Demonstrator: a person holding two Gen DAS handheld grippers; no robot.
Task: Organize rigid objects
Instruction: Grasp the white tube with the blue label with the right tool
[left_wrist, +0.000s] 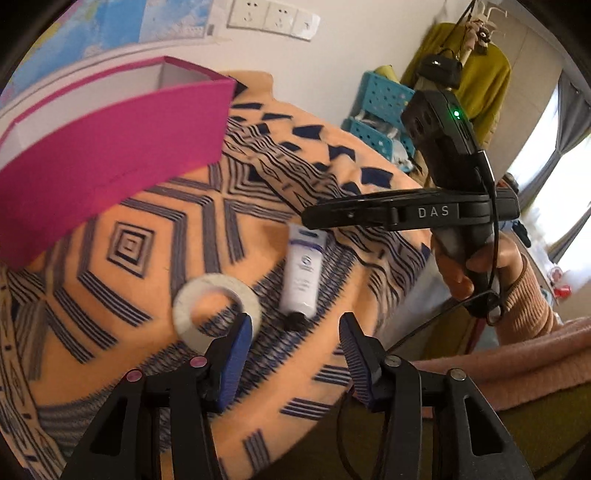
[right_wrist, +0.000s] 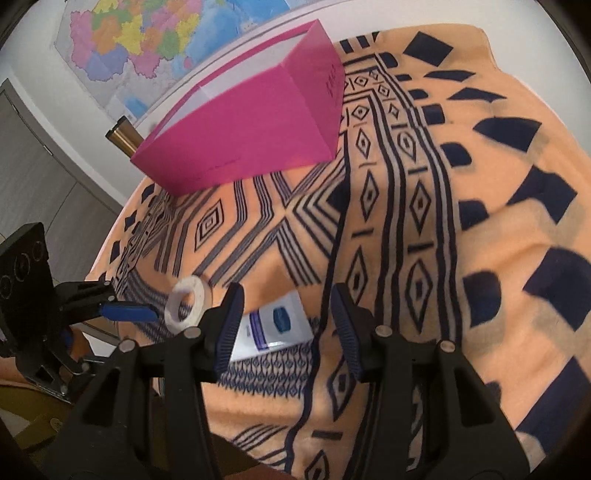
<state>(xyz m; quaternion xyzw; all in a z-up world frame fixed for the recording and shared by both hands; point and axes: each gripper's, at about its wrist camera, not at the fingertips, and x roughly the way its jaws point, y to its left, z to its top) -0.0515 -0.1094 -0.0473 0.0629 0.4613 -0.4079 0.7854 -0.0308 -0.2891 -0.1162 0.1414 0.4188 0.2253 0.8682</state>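
Observation:
A white ring (left_wrist: 216, 312) and a white tube with a black cap (left_wrist: 303, 275) lie side by side on the orange patterned blanket (left_wrist: 147, 229). My left gripper (left_wrist: 297, 334) is open and empty just in front of them. An open magenta box (left_wrist: 99, 147) stands at the back left. In the right wrist view my right gripper (right_wrist: 288, 310) is open and empty above the tube (right_wrist: 275, 326), with the ring (right_wrist: 186, 304) to its left and the box (right_wrist: 243, 122) farther back. The left gripper's blue pad (right_wrist: 129, 312) shows beside the ring.
The right gripper's black body (left_wrist: 443, 177) and the hand holding it hang over the blanket's right side. Blue baskets (left_wrist: 380, 110) and a coat rack stand behind. A map (right_wrist: 155, 44) hangs on the wall behind the box.

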